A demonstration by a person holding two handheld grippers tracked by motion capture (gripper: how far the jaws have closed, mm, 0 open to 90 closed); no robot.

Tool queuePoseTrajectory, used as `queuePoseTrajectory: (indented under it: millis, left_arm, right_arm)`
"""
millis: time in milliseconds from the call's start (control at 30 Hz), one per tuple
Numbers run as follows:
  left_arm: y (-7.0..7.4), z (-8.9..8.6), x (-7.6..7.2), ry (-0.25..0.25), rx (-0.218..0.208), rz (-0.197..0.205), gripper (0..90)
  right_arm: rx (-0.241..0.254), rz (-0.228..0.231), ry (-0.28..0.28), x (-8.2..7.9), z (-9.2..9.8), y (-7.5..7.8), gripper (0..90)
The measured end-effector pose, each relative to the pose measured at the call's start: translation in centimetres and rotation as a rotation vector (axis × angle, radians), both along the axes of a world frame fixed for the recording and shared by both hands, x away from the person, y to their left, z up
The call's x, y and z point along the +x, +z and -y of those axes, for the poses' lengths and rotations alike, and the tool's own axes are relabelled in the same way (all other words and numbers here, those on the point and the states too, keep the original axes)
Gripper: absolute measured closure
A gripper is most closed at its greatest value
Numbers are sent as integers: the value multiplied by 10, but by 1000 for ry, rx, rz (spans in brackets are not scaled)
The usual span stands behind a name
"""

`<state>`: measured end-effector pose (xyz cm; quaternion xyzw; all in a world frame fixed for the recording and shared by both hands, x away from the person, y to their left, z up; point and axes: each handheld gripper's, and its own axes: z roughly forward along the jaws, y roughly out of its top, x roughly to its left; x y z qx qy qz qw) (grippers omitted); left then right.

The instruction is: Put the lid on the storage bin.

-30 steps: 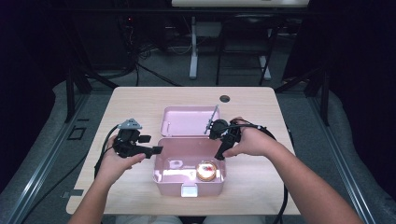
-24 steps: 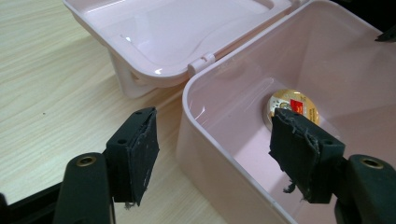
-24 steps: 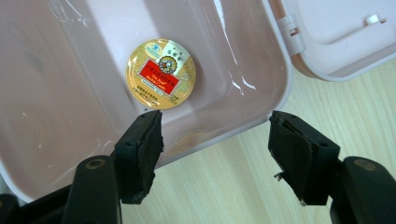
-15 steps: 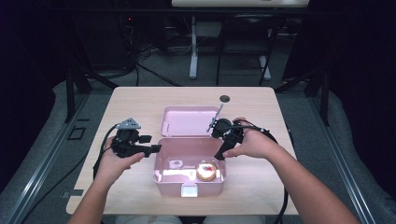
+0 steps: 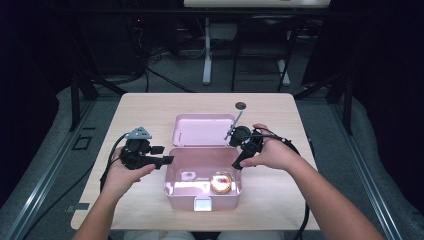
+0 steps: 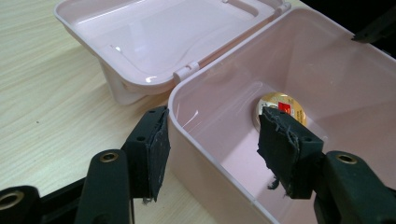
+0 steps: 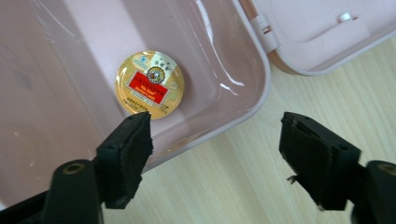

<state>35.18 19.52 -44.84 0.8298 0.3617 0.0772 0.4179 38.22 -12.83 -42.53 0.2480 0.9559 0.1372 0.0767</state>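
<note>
Pink box wall sits between the left gripper's parted, closing jaws; right gripper's gape empty.

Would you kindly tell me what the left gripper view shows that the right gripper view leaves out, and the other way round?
Left gripper view: the open lid seen nearly whole, and the left gripper astride the pink box's wall. Right gripper view: the round tin's red and gold label, face on, and the right gripper astride the box's rim above the table. Shared: the box, the tin lying inside it, and the lid's hinge. Both grippers have just been closing slightly.
</note>
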Motion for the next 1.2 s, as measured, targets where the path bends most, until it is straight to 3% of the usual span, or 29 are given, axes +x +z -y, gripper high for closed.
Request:
queuePoseTrajectory:
  millis: [167,300,433,633,833,1200]
  left_arm:
    - [-1,2,0,-13,5,-5,447]
    - [-1,3,-1,-23,6,-10,466]
    - [-1,4,-2,-43,-2,6,459]
    - [1,6,-4,-50,-12,38,445]
    - [1,7,-5,-49,10,40,458]
    - [-3,10,-3,-66,34,8,557]
  right_arm:
    - [26,2,-12,1,2,1,328]
    - [19,1,-39,1,5,2,389]
    - [30,5,-53,2,8,3,434]
    - [46,24,-70,3,13,2,452]
    - [52,40,-81,5,17,-1,473]
    - [124,24,-151,13,28,-5,531]
